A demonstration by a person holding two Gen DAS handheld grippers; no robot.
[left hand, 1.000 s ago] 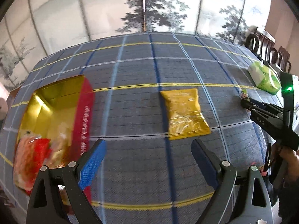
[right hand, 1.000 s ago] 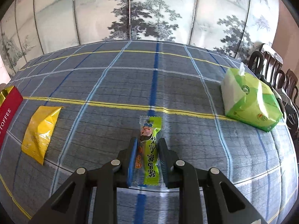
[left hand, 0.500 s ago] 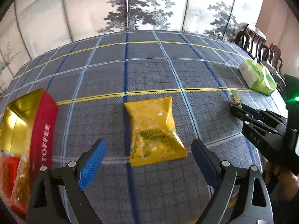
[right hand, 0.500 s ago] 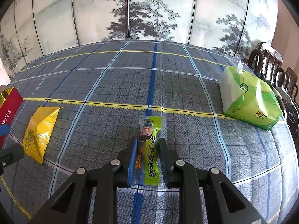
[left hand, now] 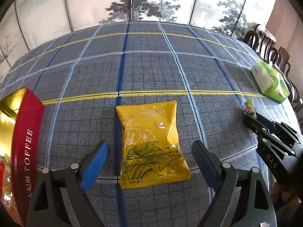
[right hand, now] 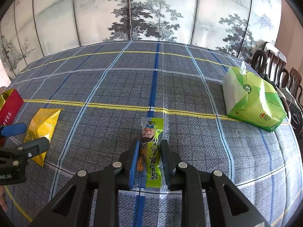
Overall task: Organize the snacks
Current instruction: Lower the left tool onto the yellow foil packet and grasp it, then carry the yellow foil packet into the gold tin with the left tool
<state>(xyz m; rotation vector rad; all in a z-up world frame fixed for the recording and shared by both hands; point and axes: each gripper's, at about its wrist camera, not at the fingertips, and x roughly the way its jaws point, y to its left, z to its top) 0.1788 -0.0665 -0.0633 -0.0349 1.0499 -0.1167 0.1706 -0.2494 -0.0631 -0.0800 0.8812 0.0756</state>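
A yellow snack packet (left hand: 151,141) lies flat on the plaid tablecloth, between the fingers of my open left gripper (left hand: 149,149); it also shows in the right wrist view (right hand: 42,124). My right gripper (right hand: 150,147) is shut on a green snack stick (right hand: 151,151) that rests on the cloth. In the left wrist view the right gripper (left hand: 251,119) is at the right with the green stick's tip (left hand: 250,109) showing. A red and gold toffee box (left hand: 20,140) with snacks inside stands at the left; it also shows in the right wrist view (right hand: 8,106).
A green tissue pack (right hand: 253,100) lies at the right of the table, also in the left wrist view (left hand: 269,81). Dark wooden chairs (right hand: 274,66) stand past the right edge. A painted folding screen (right hand: 151,13) stands behind the table.
My left gripper has moved right, away from the toffee box, and now straddles the yellow packet, still open. My right gripper has stayed shut on the green stick.
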